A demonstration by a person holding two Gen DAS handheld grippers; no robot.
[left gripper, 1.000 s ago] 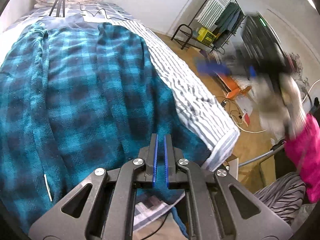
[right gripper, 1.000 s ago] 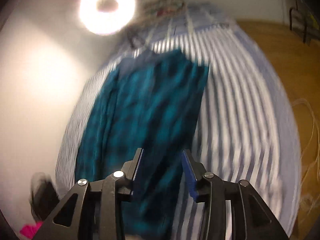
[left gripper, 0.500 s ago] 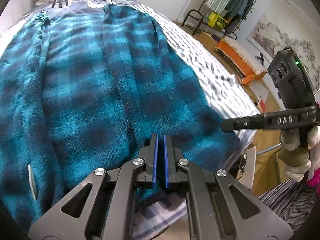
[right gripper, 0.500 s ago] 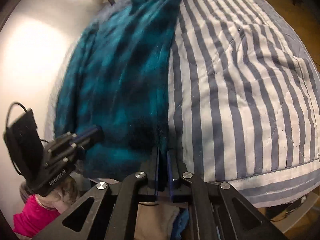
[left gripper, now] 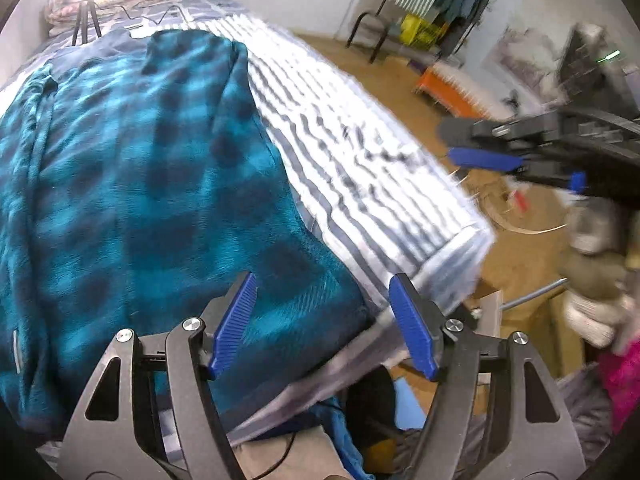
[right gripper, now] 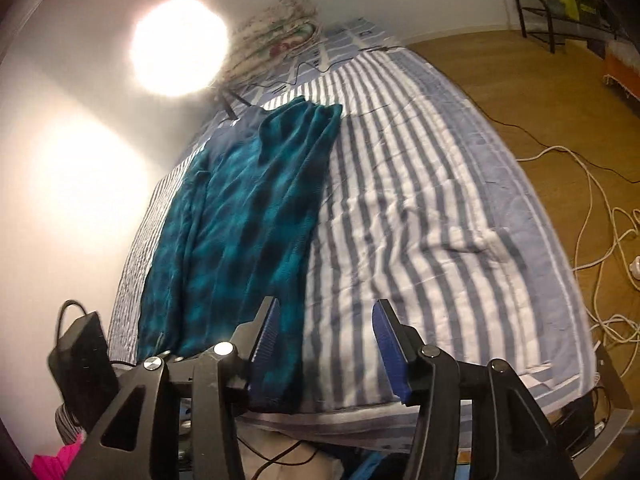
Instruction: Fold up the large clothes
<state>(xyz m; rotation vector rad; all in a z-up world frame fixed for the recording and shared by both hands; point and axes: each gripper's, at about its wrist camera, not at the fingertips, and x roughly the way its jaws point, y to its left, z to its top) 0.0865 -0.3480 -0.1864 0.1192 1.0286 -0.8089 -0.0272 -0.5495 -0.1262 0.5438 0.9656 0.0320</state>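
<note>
A large teal and black checked fleece garment [left gripper: 132,184] lies lengthwise on the left part of a striped bed; it also shows in the right wrist view [right gripper: 240,232]. My left gripper [left gripper: 324,324] is open and empty, just above the garment's near right corner at the foot of the bed. My right gripper [right gripper: 324,340] is open and empty, above the garment's near hem and the striped cover. The right gripper also shows in the left wrist view [left gripper: 500,160], off to the right of the bed.
The blue and white striped bedcover [right gripper: 432,216] fills the right half of the bed. Pillows [right gripper: 276,36] and a tripod [left gripper: 84,20] stand at the head. A clothes rack [left gripper: 424,4], an orange bench [left gripper: 452,88] and cables [right gripper: 600,216] are on the wooden floor.
Both grippers were shut half a second ago and are open now. Both have pulled back from the garment's near edge, and the right gripper has lifted.
</note>
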